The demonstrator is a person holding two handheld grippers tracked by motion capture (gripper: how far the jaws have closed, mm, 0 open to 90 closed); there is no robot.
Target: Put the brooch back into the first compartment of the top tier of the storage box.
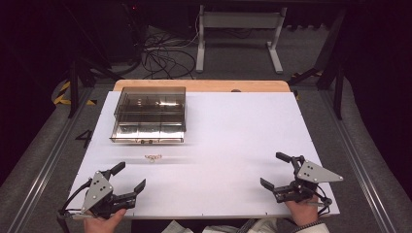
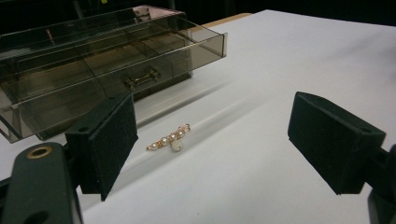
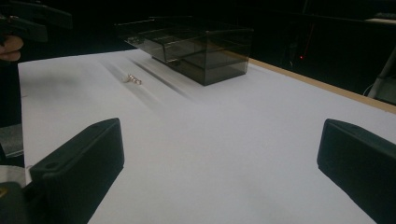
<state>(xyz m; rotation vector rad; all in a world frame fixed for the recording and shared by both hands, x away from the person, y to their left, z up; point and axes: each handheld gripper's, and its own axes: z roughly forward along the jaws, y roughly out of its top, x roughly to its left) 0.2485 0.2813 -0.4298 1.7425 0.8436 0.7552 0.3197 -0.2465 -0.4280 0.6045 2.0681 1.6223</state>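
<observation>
A small gold bracelet with pale beads (image 1: 152, 158) (image 2: 171, 138) (image 3: 134, 79) lies on the white table (image 1: 233, 141), just in front of a smoky clear plastic drawer box (image 1: 149, 114) (image 2: 100, 63) (image 3: 196, 44). The box's drawer is pulled partly out, with a gold handle (image 2: 140, 79) on its front. My left gripper (image 1: 128, 176) (image 2: 212, 140) is at the near left corner, open and empty, its jaws facing the bracelet from a short way back. My right gripper (image 1: 275, 169) (image 3: 219, 168) is at the near right, open, with bare table between its jaws.
The box stands at the far left of the white table. A wooden strip (image 1: 201, 85) runs along the far edge. Beyond it are a desk frame (image 1: 238, 34) and floor cables (image 1: 163, 56). Metal rails (image 1: 46, 160) flank the table.
</observation>
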